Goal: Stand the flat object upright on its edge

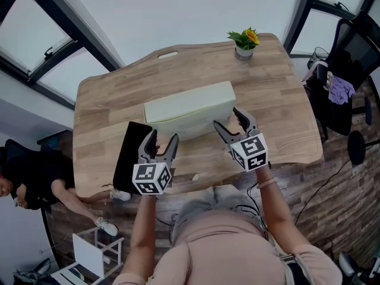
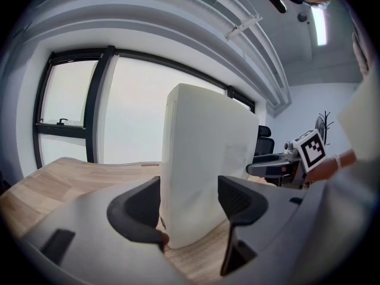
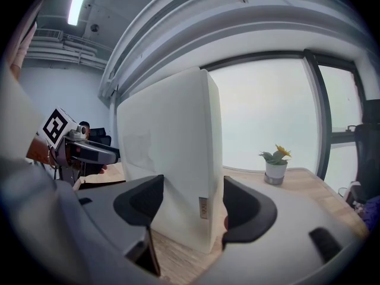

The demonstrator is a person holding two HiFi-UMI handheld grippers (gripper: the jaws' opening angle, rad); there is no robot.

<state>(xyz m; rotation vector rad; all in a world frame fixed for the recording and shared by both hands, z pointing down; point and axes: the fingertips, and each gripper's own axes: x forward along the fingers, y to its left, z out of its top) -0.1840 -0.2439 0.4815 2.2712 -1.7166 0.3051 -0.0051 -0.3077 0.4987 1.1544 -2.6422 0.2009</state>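
A pale, thick flat slab (image 1: pixel 190 108) stands upright on its long edge in the middle of the wooden table (image 1: pixel 279 100). My left gripper (image 1: pixel 162 140) is at the slab's near left end, open. In the left gripper view the slab (image 2: pixel 208 153) rises between the jaws, with a gap beside the right one. My right gripper (image 1: pixel 229 120) is open at the slab's right end. In the right gripper view the slab (image 3: pixel 166 153) stands between the spread jaws of that gripper (image 3: pixel 195 205), with gaps on both sides.
A black flat panel (image 1: pixel 129 153) lies at the table's near left edge, beside my left gripper. A small potted plant (image 1: pixel 244 43) stands at the far edge. An office chair with a purple cloth (image 1: pixel 341 88) is to the right; a person (image 1: pixel 35 177) sits at the left.
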